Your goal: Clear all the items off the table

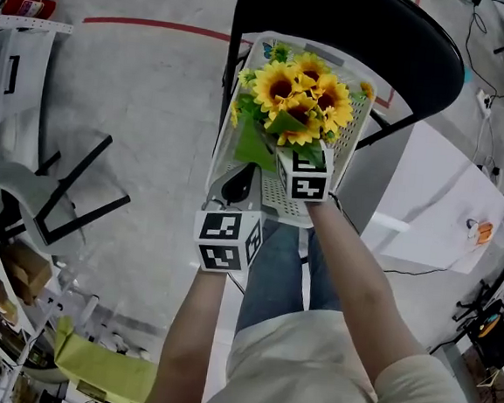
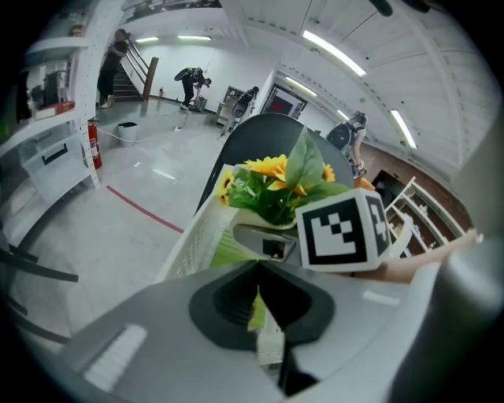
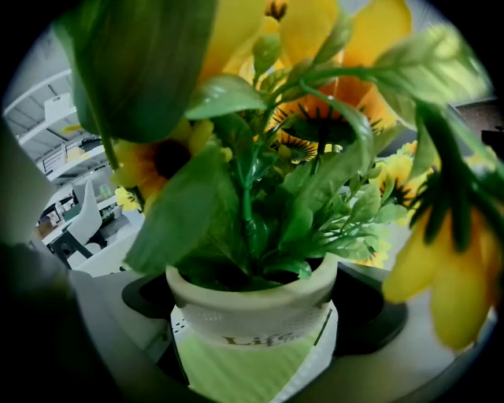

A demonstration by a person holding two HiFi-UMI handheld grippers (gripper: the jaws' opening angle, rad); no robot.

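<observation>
A person standing over a black chair (image 1: 338, 19) works 2 hand-held grippers above a white perforated basket (image 1: 352, 135), seen from the head camera looking steeply down. The right gripper (image 1: 304, 173) has its jaws clamped on a small cream pot (image 3: 252, 311) of artificial sunflowers (image 1: 298, 95); in the right gripper view the dark pads sit on the pot's 2 sides, with the green leaves and yellow blooms filling most of the picture. The pot hangs inside the outline of the basket, toward its near end, and below it the basket's dotted floor and a pale green sheet (image 3: 236, 366) show. Whether the pot's base touches that floor cannot be told.

The left gripper (image 1: 238, 182) is at the basket's near left corner, just beside the right one. Its jaws are pressed together, and the left gripper view shows a thin white piece pinched in the seam between them, which looks like the basket's near rim. The same view looks along the basket's left wall to the sunflowers and the right gripper's marker cube (image 2: 342, 228).

The basket lies over the chair's seat, in front of the person's legs. A red line (image 1: 153, 26) crosses the grey floor beyond, and a white table (image 1: 445, 196) stands to the right.
</observation>
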